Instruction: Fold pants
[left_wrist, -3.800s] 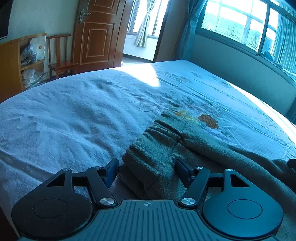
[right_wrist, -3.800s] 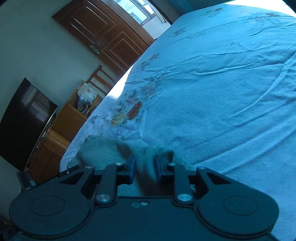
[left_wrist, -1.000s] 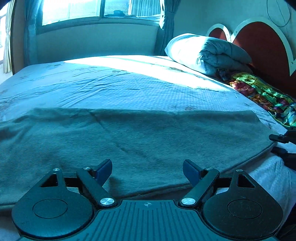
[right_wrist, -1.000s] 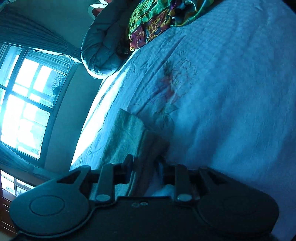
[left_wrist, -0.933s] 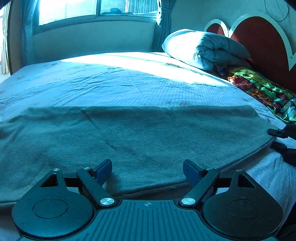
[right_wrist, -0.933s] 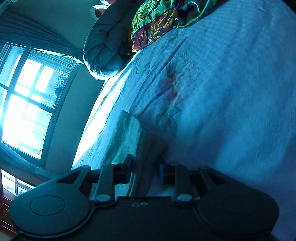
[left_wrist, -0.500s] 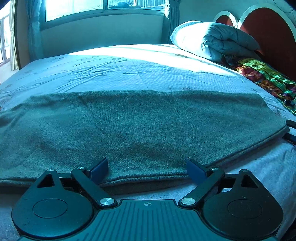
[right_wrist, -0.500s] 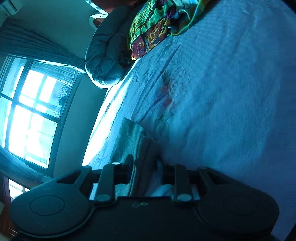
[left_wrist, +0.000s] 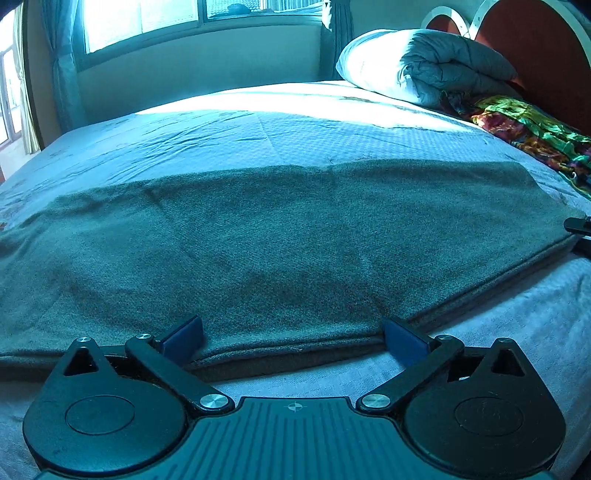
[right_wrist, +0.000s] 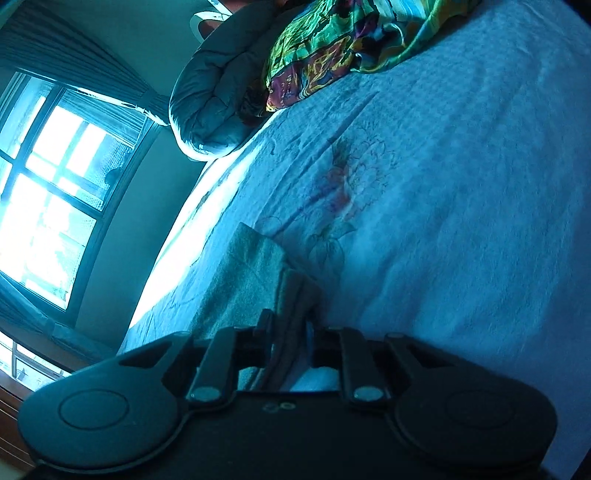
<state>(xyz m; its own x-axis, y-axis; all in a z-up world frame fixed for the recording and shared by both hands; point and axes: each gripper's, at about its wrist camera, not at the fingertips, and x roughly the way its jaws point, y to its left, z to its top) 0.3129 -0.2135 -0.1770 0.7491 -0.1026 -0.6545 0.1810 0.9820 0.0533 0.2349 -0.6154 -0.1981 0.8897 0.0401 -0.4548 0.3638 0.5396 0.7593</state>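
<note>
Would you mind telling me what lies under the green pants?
The pants lie flat on the pale blue bedsheet, which shows all around them. A second pants layer peeks out along the near edge; anything else beneath is covered.

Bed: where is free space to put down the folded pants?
Bare sheet lies between the pants and the window wall. Crowded at the headboard: duvet and colourful cloth.

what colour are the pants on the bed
Dull grey-green, plain with no pattern; the pants show best in the left wrist view.
</note>
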